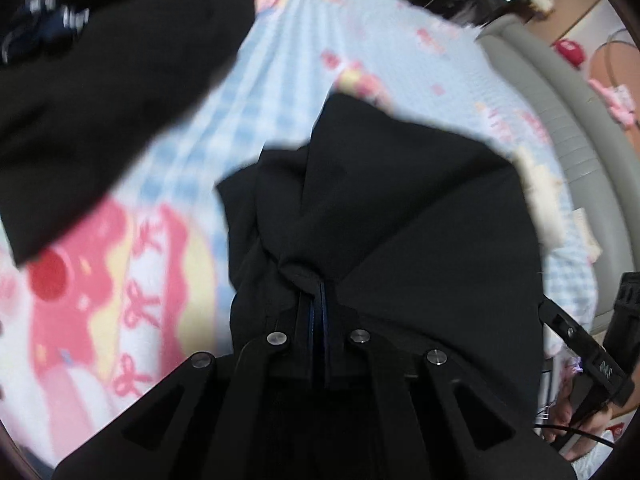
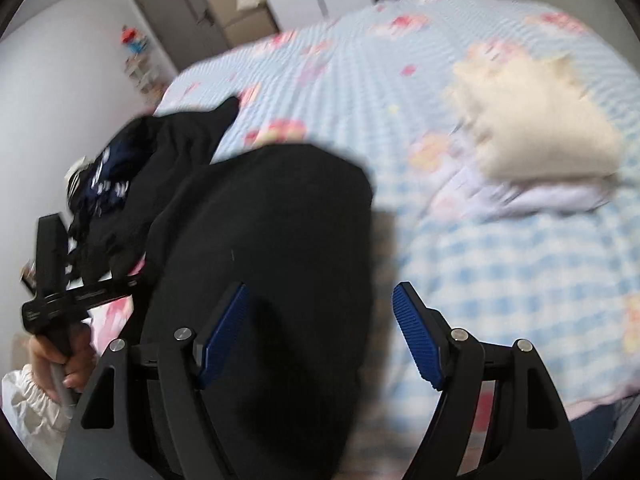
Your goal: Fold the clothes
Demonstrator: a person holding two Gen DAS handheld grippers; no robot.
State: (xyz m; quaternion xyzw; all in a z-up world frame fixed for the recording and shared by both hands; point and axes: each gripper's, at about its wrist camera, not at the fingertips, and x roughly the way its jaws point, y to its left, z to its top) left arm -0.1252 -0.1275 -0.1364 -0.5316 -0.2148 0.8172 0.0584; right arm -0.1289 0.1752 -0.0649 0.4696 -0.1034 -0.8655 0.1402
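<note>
- Left wrist view: the left tongs (image 1: pixel 318 280) are clenched on a bunched fold of a black garment (image 1: pixel 400 208), with the cloth gathered right at the fingertips and fanning out ahead of them.
- Beyond the pinch, the held garment hangs over the bed (image 1: pixel 248 120), whose cover is a blue-and-white check with pink and yellow printed patches.
- At the upper left of this view lies a dark pile of clothes (image 1: pixel 100 80), black cloth with a navy piece carrying white markings on top; it sits apart from the held garment, with bedcover showing between them.
- The right tongs show in part at the lower right edge of this view, held by a hand.
- Right wrist view: the right tongs (image 2: pixel 320 332) are released, their blue ribbed pads (image 2: pixel 416 336) spread wide.
- The black garment reaches between the pads, lying against the left one, while the right pad stands clear over the bedcover; neither pad presses the cloth.
- To the left a hand (image 2: pixel 60 356) with a white gathered cuff grips the handle of the left tongs.
- A cream folded cloth (image 2: pixel 532 120) lies on a pale one farther up the bed, well apart from the black garment.
- Both views are blurred.
</note>
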